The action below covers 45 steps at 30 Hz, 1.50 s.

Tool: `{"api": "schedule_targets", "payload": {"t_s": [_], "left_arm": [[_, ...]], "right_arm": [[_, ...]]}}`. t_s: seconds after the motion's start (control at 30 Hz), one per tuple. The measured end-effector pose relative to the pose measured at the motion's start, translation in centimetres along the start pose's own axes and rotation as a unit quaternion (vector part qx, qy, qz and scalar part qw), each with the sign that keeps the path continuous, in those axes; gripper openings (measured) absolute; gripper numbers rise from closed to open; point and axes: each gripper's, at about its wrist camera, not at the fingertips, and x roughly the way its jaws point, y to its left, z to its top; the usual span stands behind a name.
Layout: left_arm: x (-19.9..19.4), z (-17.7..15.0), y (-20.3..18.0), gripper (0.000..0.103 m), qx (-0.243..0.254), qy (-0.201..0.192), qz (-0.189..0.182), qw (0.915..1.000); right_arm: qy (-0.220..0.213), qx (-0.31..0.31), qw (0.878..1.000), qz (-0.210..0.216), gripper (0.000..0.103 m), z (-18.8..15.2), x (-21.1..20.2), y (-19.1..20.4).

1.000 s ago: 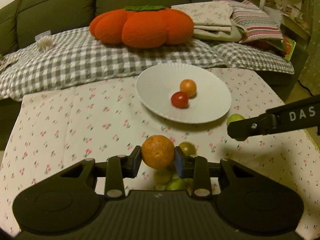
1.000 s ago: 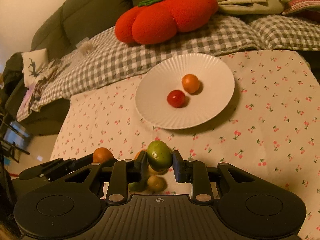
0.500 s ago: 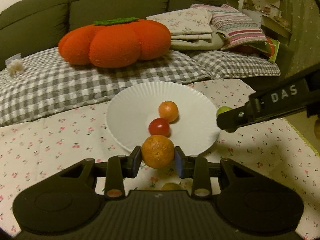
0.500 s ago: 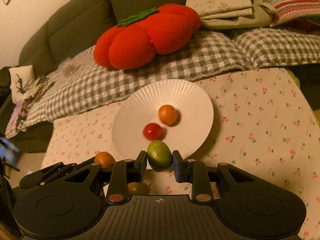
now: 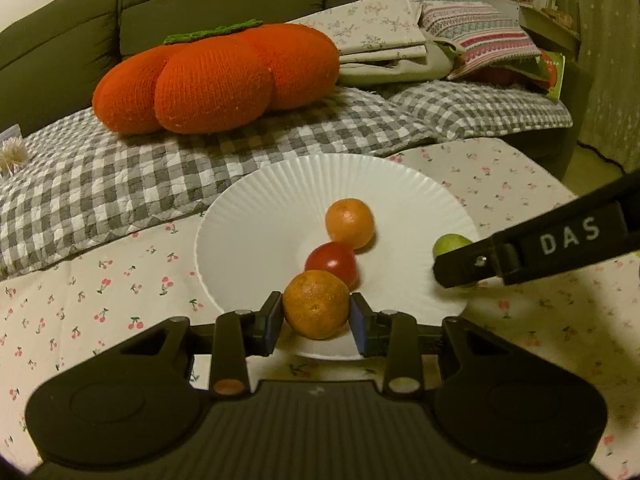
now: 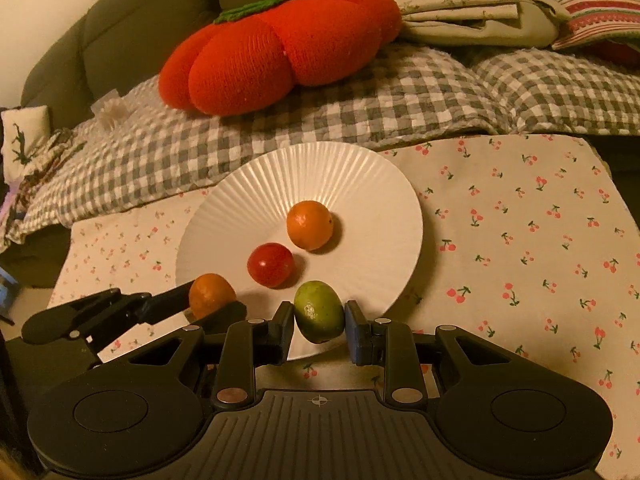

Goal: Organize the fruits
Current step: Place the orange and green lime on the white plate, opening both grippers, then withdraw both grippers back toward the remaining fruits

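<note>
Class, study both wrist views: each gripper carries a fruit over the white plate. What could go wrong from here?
1. The left gripper is opening around its round orange citrus fruit; dropped, it may knock the red tomato beside it.
2. The right gripper's green lime hangs over the ribbed white plate's near rim and could roll onto the cherry-print cloth.
</note>
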Motion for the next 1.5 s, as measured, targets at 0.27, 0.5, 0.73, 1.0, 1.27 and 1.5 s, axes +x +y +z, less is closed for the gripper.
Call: {"api": "schedule_targets", "payload": {"t_s": [0.27,0.5,0.73,1.0,1.27,1.5], "left_arm": [[0.3,0.2,0.5,0.055,0.0,0.0,-0.002,1.0],[-1.2,1.0,1.2,0.058,-0.025,-0.005,-0.004,0.9997],[-2.8,1.0,2.1,0.059,-0.063,0.012,0.004,0.9979],[-5.2,-0.6,3.3,0.064,-0.101,0.039,0.01,0.9941],[-7.2,-2.0,4.0,0.065,-0.119,0.048,0.013,0.9916],[-8.8,-2.7,3.7,0.069,-0.121,0.055,0.012,0.991]], "right_arm": [[0.0,0.01,1.0,0.0,0.037,0.2,0.7,-0.4],[-0.014,0.033,0.999,0.007,0.04,0.9,-0.7,-0.8],[-0.023,0.055,0.998,0.01,0.047,1.3,-2.2,-1.4],[-0.015,0.064,0.998,0.019,0.056,0.7,-3.7,-0.9],[-0.02,0.07,0.997,0.03,0.069,-0.3,-6.2,-0.3],[-0.028,0.071,0.997,-0.011,0.078,-1.5,-7.8,-0.9]]}}
